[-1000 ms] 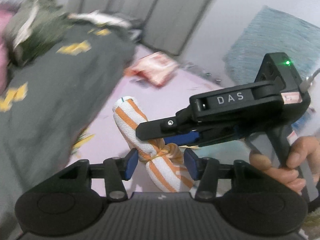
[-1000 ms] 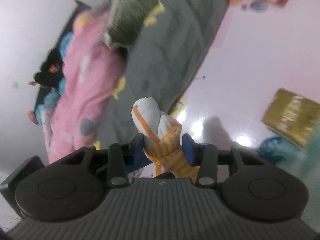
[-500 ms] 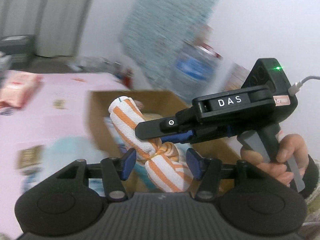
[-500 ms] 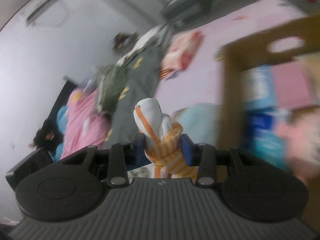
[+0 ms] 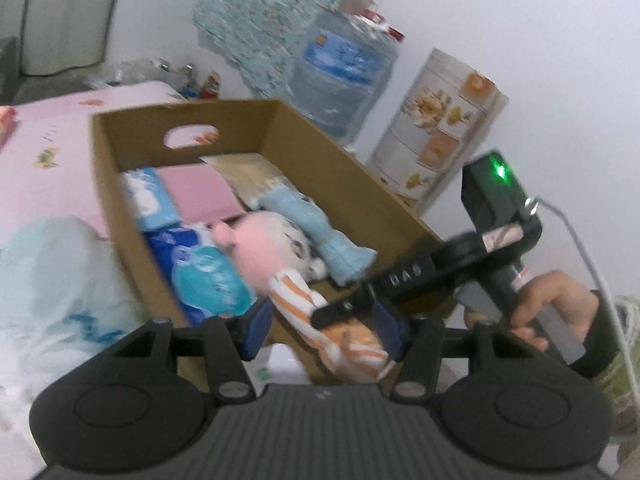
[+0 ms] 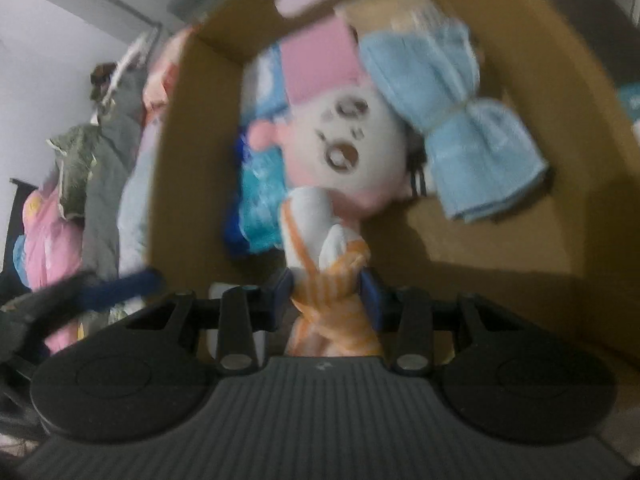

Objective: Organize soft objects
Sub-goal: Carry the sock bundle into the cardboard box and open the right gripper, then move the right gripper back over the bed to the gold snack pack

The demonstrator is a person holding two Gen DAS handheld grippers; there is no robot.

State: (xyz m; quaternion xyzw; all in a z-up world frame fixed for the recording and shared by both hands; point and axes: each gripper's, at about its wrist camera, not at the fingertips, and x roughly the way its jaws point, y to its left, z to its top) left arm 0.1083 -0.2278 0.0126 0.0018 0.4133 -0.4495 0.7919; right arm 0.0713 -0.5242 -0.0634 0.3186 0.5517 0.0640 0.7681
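Observation:
A white towel with orange stripes (image 6: 316, 240), tied in a knot, hangs over the open cardboard box (image 6: 192, 160). My right gripper (image 6: 328, 296) is shut on its knot. In the left wrist view the towel (image 5: 296, 300) shows between the blue pads of my left gripper (image 5: 322, 330), which is open, its left pad clear of the cloth. The right gripper (image 5: 348, 318) reaches in from the right, held by a hand (image 5: 556, 304). In the box (image 5: 184, 112) lie a pink-and-white plush doll (image 5: 260, 248), a tied light-blue towel (image 5: 316, 228) and blue packs (image 5: 204, 276).
The box stands on a pink sheet (image 5: 40, 152), with a pale blue cloth (image 5: 52, 280) against its left wall. Behind it are a water jug (image 5: 340, 68) and a printed carton (image 5: 440, 128) at the white wall. Piled clothes (image 6: 100, 184) lie to the left.
Both grippers swung away from the grey blanket and clothes to the cardboard box. The striped towel, still in the right gripper, now hangs low over the box's contents.

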